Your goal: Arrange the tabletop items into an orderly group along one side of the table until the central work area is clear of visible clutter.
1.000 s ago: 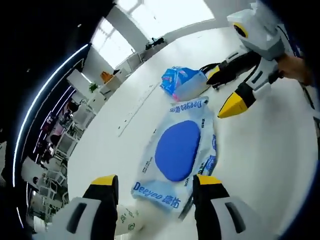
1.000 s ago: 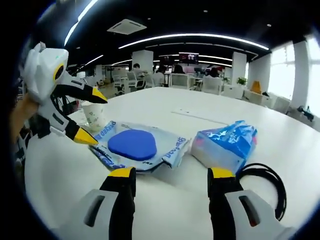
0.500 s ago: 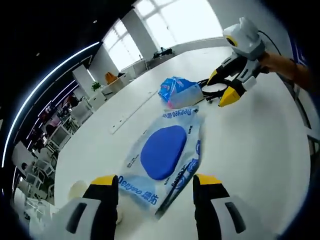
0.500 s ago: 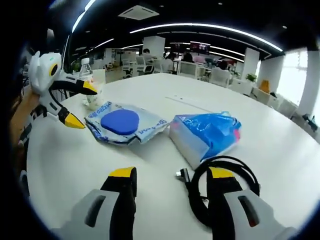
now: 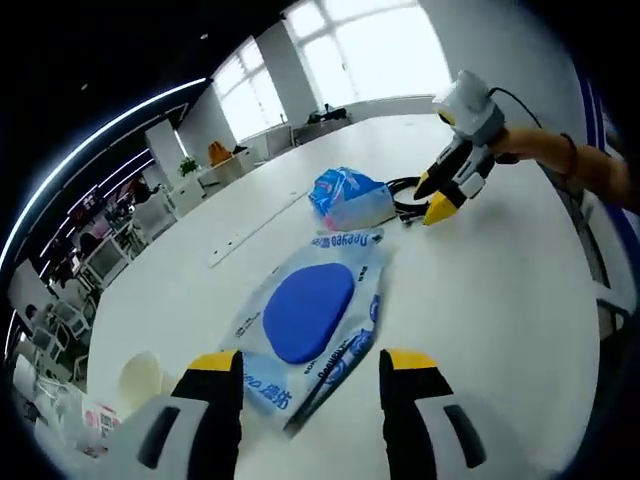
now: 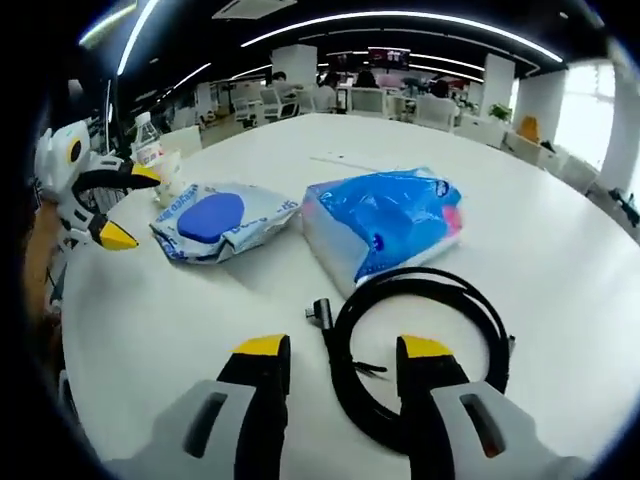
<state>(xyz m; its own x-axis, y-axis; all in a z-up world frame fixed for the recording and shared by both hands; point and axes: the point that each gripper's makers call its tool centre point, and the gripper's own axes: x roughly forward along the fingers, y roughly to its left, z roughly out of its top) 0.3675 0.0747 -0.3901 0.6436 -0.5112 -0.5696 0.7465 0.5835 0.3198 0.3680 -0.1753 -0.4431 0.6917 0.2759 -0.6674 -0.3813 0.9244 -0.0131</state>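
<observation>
A flat wipes pack, blue tissue bag and coiled black cable lie side by side.

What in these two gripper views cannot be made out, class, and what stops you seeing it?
- Black cable, right gripper view: near loop hidden behind the right gripper.
- Wet-wipes pack, left gripper view: near corner cut off between the left gripper jaws.
- Paper cup and bottle: labels too small to read.

Open-plan office: rows of desks and chairs, ceiling light strips, large windows.
</observation>
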